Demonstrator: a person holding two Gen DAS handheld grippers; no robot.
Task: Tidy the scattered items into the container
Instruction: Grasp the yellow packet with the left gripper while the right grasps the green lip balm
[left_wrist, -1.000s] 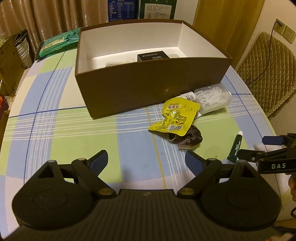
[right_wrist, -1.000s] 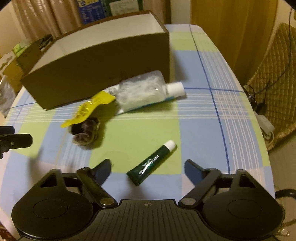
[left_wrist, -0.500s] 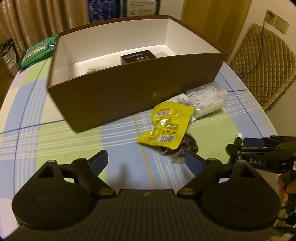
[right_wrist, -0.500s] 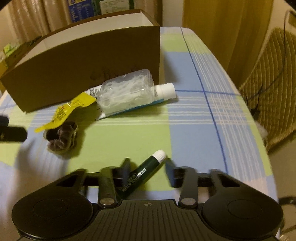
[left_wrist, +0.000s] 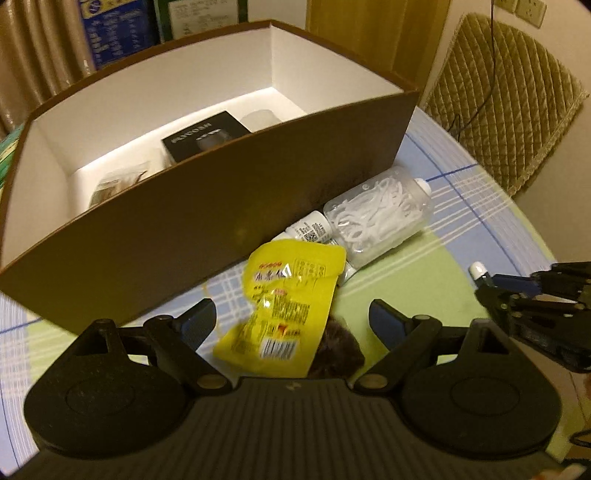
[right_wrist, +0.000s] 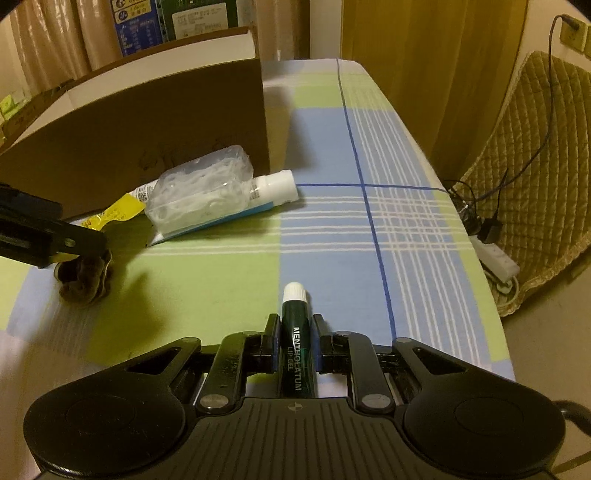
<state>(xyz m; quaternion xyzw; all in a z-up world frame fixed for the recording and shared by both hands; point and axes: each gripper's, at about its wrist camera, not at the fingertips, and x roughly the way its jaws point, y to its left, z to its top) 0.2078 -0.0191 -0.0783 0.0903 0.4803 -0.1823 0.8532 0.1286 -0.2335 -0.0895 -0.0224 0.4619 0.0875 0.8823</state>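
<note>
A brown cardboard box (left_wrist: 236, 206) with a white inside holds a black packet (left_wrist: 207, 138) and other small items. In front of it lie a yellow snack pouch (left_wrist: 286, 314), a dark scrunchie (left_wrist: 338, 352), a clear bag of white bands (left_wrist: 376, 214) and a white tube (right_wrist: 275, 186). My left gripper (left_wrist: 291, 319) is open, its fingers either side of the yellow pouch. My right gripper (right_wrist: 295, 328) is shut on a dark green lip gel tube (right_wrist: 295, 343) with a white cap; it shows at the right in the left wrist view (left_wrist: 517, 291).
A checked green and blue cloth (right_wrist: 369, 240) covers the table. A quilted chair (right_wrist: 546, 177) with cables and a power strip (right_wrist: 496, 258) stands off the right edge. Curtains and printed boxes (left_wrist: 110, 33) are behind the brown box.
My right gripper closed on the lip gel tube and lifted it off the cloth. My left gripper moved forward and right until its open fingers flank the yellow pouch.
</note>
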